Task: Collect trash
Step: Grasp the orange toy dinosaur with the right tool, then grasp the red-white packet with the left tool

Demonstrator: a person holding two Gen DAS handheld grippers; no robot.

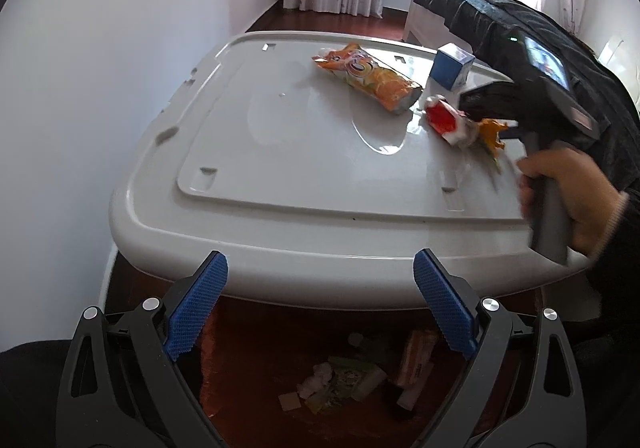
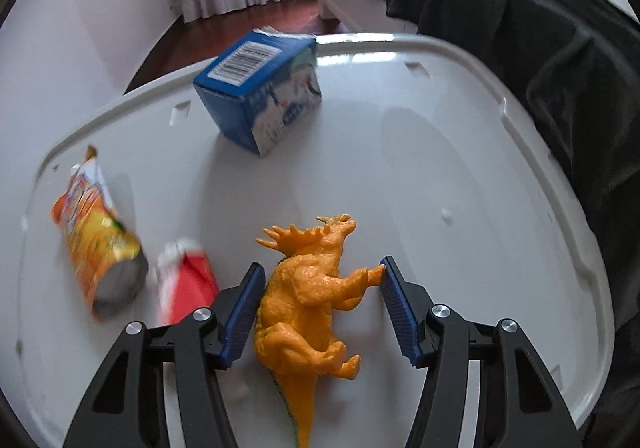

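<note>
- Nearest, at 6 o'clock in the left wrist view: left gripper (image 1: 320, 304) with fingers spread wide, nothing between them, hanging off the near edge of the desk (image 1: 280, 184) above a pile of litter on the floor (image 1: 352, 376).
- Right gripper (image 2: 322, 308) down on the desk, fingers part-way in around an orange toy dinosaur (image 2: 304, 304); one finger pad (image 2: 396, 308) touching a front foot, the other pad just beside the back. Not clamped yet, by the look of it.
- Step in hand, as a judgement: a grasp on the dinosaur, though a toy is hardly trash. Real targets likely the wrappers.
- At 9 o'clock of the right gripper, just beside its left finger: crumpled red-and-white carton (image 2: 186, 280), blurred.
- Further out at 10 o'clock: orange snack bag (image 2: 98, 244), lying on its side.
- Far, at 12 o'clock: blue milk carton (image 2: 260, 96), tilted on an edge.
- Next move calls for either a firm squeeze across the dinosaur's body or a shift to 9 o'clock for the red carton, then a carry to the collection spot, not identifiable here.
</note>
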